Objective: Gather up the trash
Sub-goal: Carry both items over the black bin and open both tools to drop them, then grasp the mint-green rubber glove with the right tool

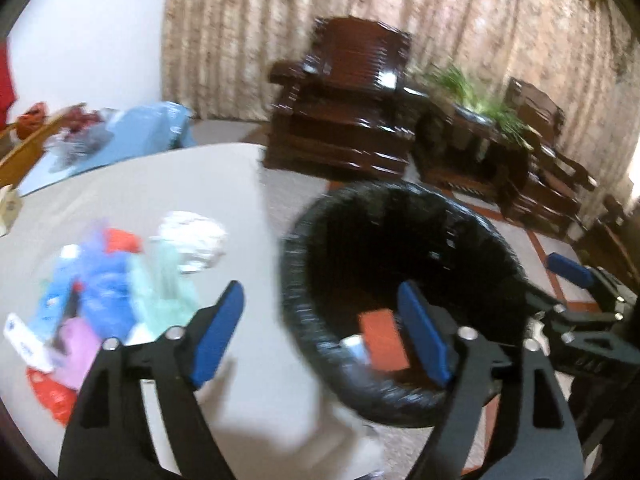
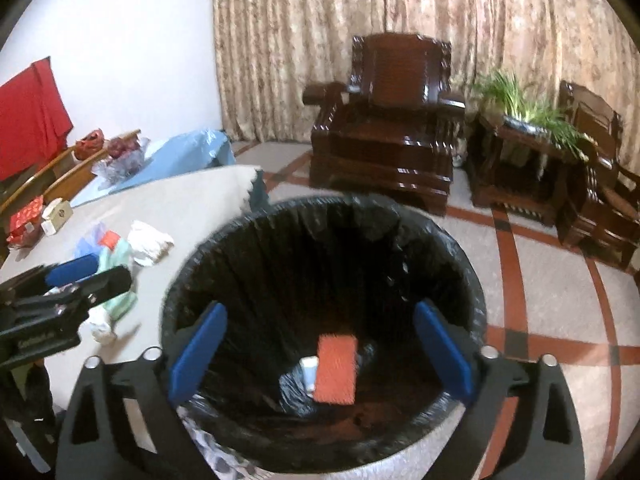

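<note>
Hovering over a black-lined trash bin (image 2: 320, 240), the right gripper (image 2: 320, 356) is spread wide and empty; an orange packet (image 2: 335, 368) is lying at the bin's bottom. The left gripper (image 1: 320, 336), also spread and empty, is facing a litter pile (image 1: 100, 292) on the white table (image 1: 180, 184). These wrappers and the crumpled tissue (image 1: 192, 240) look light, soft and crushable; pinching a raised fold seems best.
</note>
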Demonstrator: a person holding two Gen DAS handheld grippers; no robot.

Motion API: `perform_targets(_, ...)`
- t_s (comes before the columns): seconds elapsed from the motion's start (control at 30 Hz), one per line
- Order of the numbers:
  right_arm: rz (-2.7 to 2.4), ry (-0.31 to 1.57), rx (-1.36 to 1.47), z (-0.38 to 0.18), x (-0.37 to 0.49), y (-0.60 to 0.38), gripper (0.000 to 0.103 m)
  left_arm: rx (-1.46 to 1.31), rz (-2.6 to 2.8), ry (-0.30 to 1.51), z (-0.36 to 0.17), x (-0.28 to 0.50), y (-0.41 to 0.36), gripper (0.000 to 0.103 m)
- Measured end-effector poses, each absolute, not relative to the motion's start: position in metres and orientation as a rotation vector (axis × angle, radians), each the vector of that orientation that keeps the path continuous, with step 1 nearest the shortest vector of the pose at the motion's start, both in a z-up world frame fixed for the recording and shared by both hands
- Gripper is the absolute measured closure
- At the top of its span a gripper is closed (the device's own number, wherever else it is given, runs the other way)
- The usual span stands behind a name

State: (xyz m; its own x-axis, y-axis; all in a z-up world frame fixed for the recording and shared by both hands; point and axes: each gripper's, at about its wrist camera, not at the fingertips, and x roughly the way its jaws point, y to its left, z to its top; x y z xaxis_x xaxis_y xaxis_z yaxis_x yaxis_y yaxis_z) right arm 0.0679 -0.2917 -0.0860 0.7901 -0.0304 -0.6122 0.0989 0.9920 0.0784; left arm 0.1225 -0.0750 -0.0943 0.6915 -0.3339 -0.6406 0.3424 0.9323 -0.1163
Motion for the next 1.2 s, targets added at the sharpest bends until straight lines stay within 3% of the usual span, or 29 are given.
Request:
perform_targets(0.13,-0.009,0.607,0.110,-0.074,0.072,-0.262,0.006,0.000,-0.277,0.676,-0.085,0.112,-0.028,0.017)
perform_targets(0.53,0.260,0.583,0.054,-0.077,0.101,-0.136,0.009,-0.024,0.029,0.665,-0.093,0.100,0.104,0.017)
perform_targets(0.67,0.321,0.612,0.033,-0.091,0.113,-0.099,0.015,-0.027,0.064,0.668,-0.099,0.102,0.124,0.017)
perform_targets(0.9,0.370,0.715,-0.002,-0.132,0.131,-0.060,0.043,-0.028,0.082,0.673,-0.109,0.101,0.141,0.017)
perform_targets(1.0,0.358,0.765,0.004,-0.149,0.139,-0.057,0.049,-0.032,0.080,0.677,-0.114,0.101,0.145,0.017)
perform_targets(1.2,0.338,0.820,0.012,-0.168,0.151,-0.058,0.051,-0.039,0.068,0.690,-0.122,0.106,0.145,0.017)
